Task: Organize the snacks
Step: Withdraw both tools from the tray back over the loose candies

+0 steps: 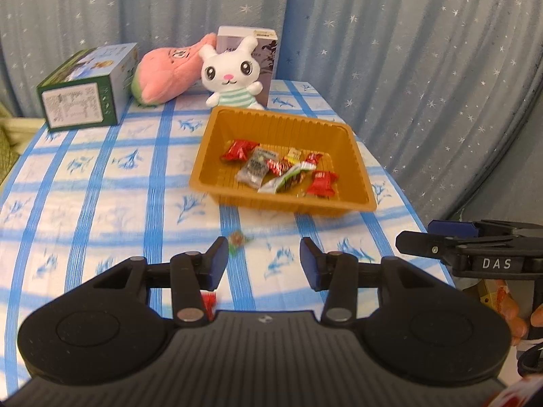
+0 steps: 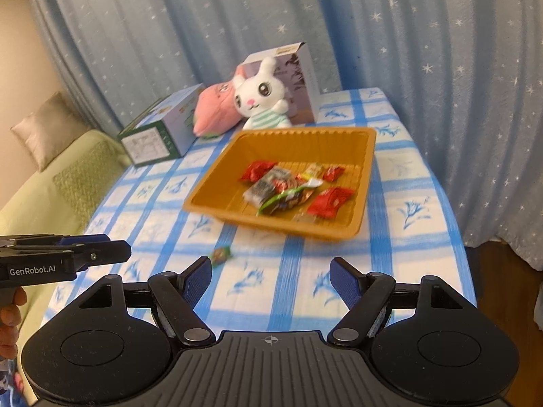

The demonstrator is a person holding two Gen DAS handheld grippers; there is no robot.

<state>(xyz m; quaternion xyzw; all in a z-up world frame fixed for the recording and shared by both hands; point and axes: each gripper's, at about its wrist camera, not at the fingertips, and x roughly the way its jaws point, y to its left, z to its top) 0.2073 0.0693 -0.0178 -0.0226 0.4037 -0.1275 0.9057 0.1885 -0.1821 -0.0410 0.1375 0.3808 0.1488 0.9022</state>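
- Here, a table point(image 1: 101, 183) covered with a blue-and-white checked cloth is seen from two handheld grippers, both held above its near edge and tilted down.
- An orange tray point(image 1: 359, 156) is set toward the table's far right side; several wrapped snacks point(image 1: 281, 169), red, clear and green, lie piled inside it, so most of the sorting is judged done.
- One small green-and-red candy point(image 1: 237, 240) is left on the cloth, between the tray's near wall and the near edge, apart from the tray. A red wrapper point(image 1: 208, 302) is glimpsed by the near edge, mostly hidden behind the left gripper's body.
- The left gripper point(image 1: 264, 260) is spread apart with nothing between its blue pads; the candy lies just beyond its left finger, likely the next pick.
- The right gripper point(image 2: 271, 276) is spread wider, also empty, hovering beside the other.
- Along the far edge, a green box point(image 1: 81, 95), a pink plush point(image 1: 166, 74), a white bunny plush point(image 1: 232, 73) and a mauve box point(image 1: 268, 54) are lined up, clear of the work.
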